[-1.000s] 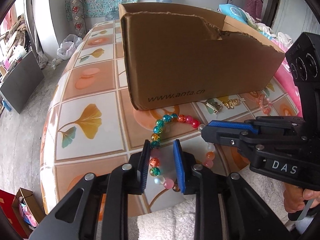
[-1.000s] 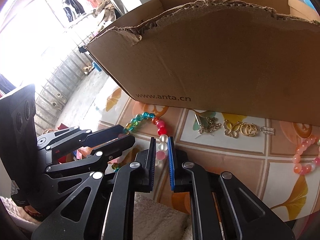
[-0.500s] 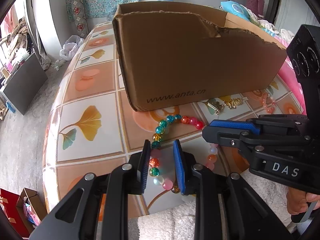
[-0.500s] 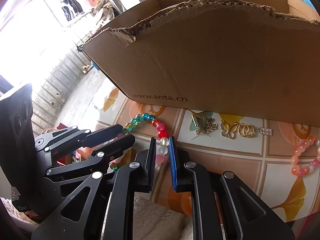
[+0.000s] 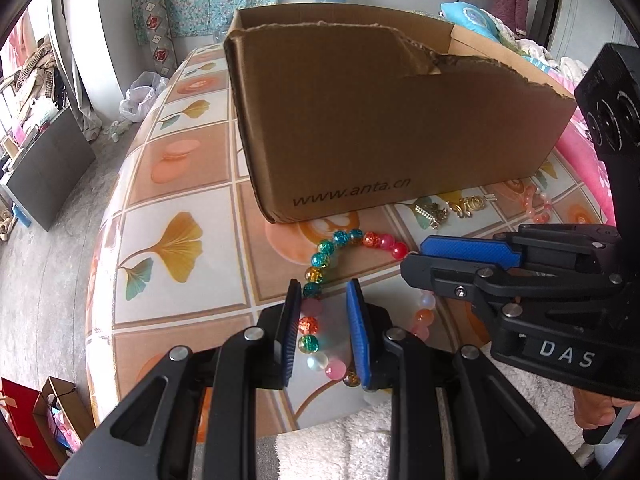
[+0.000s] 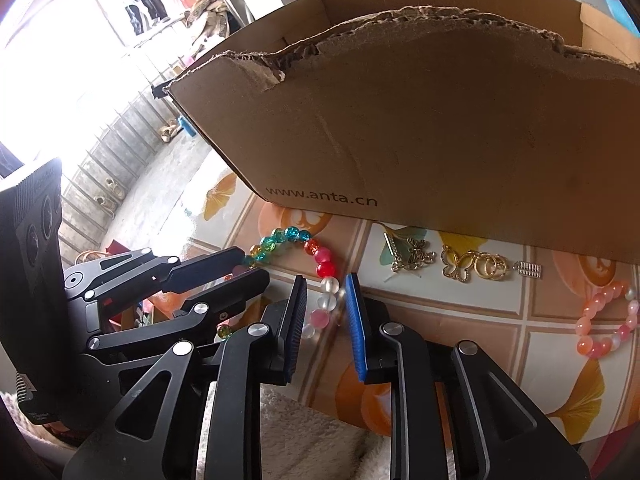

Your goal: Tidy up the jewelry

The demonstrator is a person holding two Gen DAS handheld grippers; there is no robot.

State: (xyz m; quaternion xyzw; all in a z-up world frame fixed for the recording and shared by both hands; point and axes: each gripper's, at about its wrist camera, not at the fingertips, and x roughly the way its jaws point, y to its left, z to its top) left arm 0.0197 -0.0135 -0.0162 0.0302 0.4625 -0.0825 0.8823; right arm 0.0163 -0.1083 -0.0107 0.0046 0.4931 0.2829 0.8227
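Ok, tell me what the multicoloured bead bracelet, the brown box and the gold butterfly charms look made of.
Multicoloured bead bracelet: glossy glass or plastic; the beads are translucent and crackled, and which of the two is unclear.
Brown box: matte corrugated cardboard; the torn top edge shows fluting.
Gold butterfly charms: shiny gold-toned metal, probably plated; thin openwork outlines.

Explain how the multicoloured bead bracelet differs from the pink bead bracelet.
The multicoloured bracelet mixes teal, amber, red and clear beads; the pink bracelet is pink and orange. The multicoloured bracelet lies between both tools' fingers; the pink bracelet lies apart, untouched. Both rest on the table before the box.
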